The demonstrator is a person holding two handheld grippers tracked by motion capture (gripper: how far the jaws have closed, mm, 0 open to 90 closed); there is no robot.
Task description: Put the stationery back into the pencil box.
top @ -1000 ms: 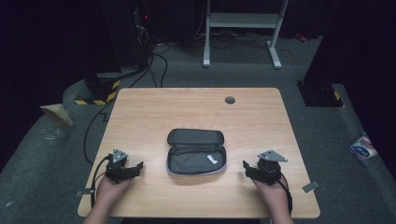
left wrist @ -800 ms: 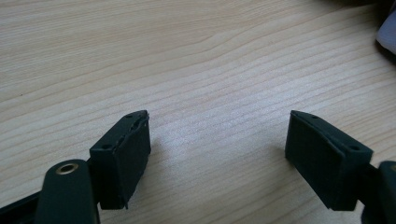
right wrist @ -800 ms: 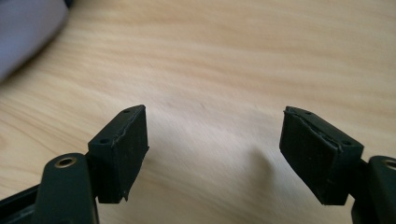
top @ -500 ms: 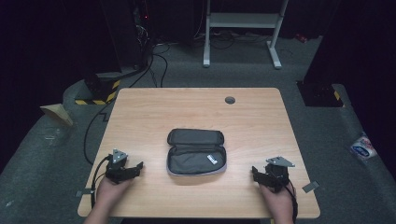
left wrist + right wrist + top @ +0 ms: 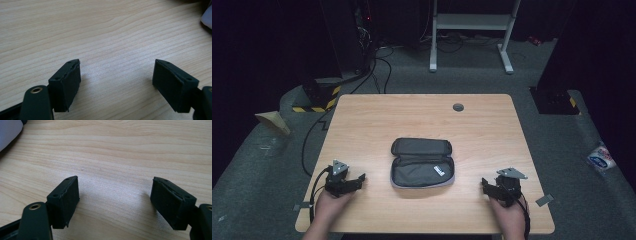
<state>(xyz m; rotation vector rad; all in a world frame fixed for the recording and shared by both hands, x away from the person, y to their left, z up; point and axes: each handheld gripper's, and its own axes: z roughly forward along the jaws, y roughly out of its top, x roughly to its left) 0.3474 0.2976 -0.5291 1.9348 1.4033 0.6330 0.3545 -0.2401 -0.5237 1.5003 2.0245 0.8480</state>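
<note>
A dark grey, oblong fabric zip pouch (image 5: 422,162) is seen lying flat on the light wooden desk (image 5: 422,112), midway between the left and right edges and somewhat nearer the front edge than the back. The left gripper (image 5: 357,178) is held low over the desk near the front-left corner, well apart from the pouch. In the left gripper view its black jaws are spread wide over bare wood, with nothing between them. The right gripper (image 5: 485,184) is held near the front-right corner, likewise apart from the pouch, and its jaws are parted wide over bare wood, nothing being gripped. A small round dark grommet (image 5: 458,107) is set into the desk near the back edge.
</note>
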